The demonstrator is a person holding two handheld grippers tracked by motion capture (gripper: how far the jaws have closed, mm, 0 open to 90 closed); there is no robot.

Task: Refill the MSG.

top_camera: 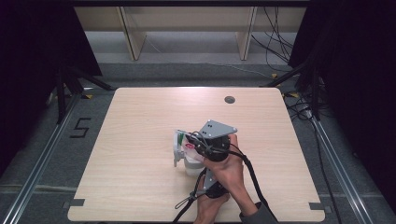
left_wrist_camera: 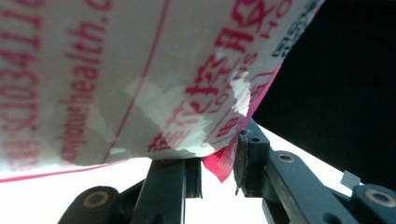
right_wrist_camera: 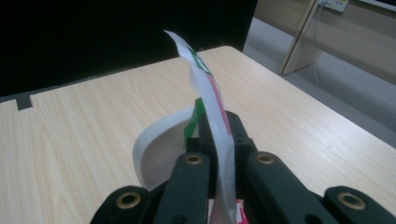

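Near the middle of the pale wooden table (top_camera: 140, 140), a little toward the person's near edge, a thin white plastic packet printed with red lettering and a touch of green (top_camera: 184, 149) is held up off the tabletop between two hand-held grippers. In the right gripper view, the right gripper (right_wrist_camera: 219, 140) has its two black jaws closed tight on the packet's edge, the sheet standing up from between them and curling over to the left, with the table stretching away behind it. In the left gripper view, the left gripper (left_wrist_camera: 219, 158) has its jaws drawn in on a red-edged corner of the same packet (left_wrist_camera: 140, 84), whose crumpled printed face hangs just above them; the right-hand pad presses against the red edge, though the exact contact on the other side is hard to make out. From above, the person's hands (top_camera: 229, 172) come in from the near edge, one gripper stacked beyond the other, both just right of the packet.
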